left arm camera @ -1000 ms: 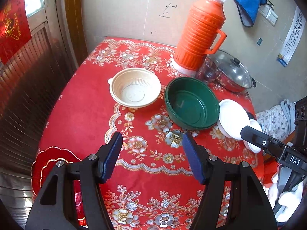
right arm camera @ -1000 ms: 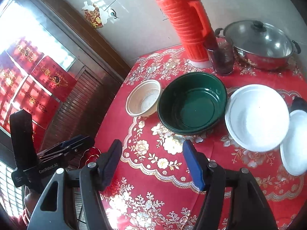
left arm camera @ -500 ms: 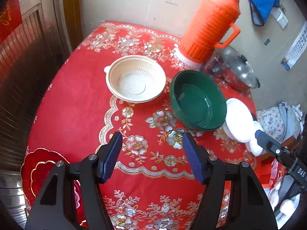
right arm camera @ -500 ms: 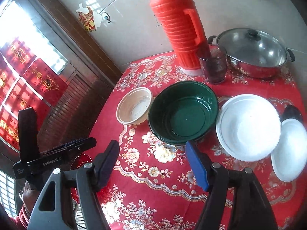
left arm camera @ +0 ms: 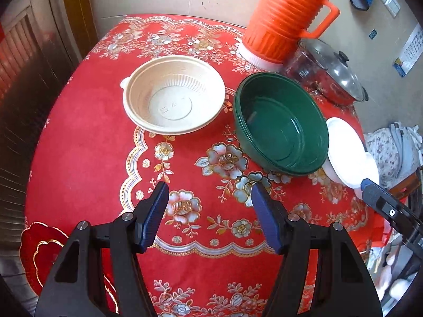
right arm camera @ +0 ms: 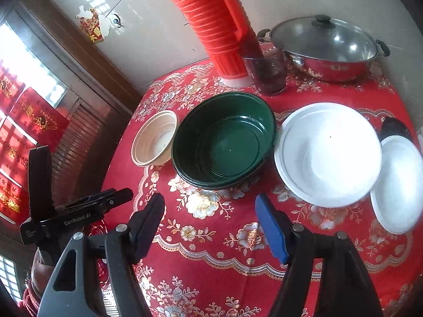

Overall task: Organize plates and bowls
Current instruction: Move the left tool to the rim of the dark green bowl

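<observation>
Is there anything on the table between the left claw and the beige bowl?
Nothing visible: only bare floral tablecloth lies between the open left claw and the beige bowl. The green bowl sits off to its right.

Orange ribbed plastic thermos [left arm camera: 285, 18]: top cut off by the frame edge.
Small white round plate [left arm camera: 366, 182]: mostly hidden behind the larger white plate [left arm camera: 349, 153].

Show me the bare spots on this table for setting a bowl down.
Bare cloth lies in front of the beige bowl and green bowl, toward the near edge. The back is crowded: orange thermos, glass, lidded pot.
</observation>
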Motion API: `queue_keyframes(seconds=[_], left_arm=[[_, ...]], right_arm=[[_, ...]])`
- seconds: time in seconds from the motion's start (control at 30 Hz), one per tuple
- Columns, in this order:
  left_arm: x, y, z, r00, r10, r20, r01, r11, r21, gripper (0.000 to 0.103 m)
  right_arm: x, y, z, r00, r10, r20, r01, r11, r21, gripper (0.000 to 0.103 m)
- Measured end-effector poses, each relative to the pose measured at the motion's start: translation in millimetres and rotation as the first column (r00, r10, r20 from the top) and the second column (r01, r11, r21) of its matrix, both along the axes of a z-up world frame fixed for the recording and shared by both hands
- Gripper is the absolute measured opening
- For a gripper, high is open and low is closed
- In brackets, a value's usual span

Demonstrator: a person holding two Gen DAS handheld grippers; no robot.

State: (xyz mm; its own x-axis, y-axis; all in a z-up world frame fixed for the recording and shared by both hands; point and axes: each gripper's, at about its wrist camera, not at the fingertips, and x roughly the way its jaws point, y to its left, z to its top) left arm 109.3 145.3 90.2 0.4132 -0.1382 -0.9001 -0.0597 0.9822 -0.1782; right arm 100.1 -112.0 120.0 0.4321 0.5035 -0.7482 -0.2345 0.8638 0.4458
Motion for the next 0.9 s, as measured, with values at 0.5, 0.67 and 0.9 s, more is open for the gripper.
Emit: queue_keyframes(seconds=[0.5,0.67,0.9], left_arm=[[41,-39,-17,1.000,0.013,-0.025,-0.013,1.000,0.005,0.066],[54,-48,-22,1.000,0.019,-0.019,-0.018,1.000,0.024,0.066],[70,-57,-31,0.999,0.040,-0.024,-0.039,0.999,0.021,0.066]], right_arm=[[48,10,-7,0.997,0.062,0.040,-0.057,0.989,-0.134,0.071],[71,15,-5,0.991,0.099,0.086,-0.079,0.975,-0.209,0.071],[110,11,-12,0.990,0.124,0.070,-0.104,0.966,-0.237,0.071]])
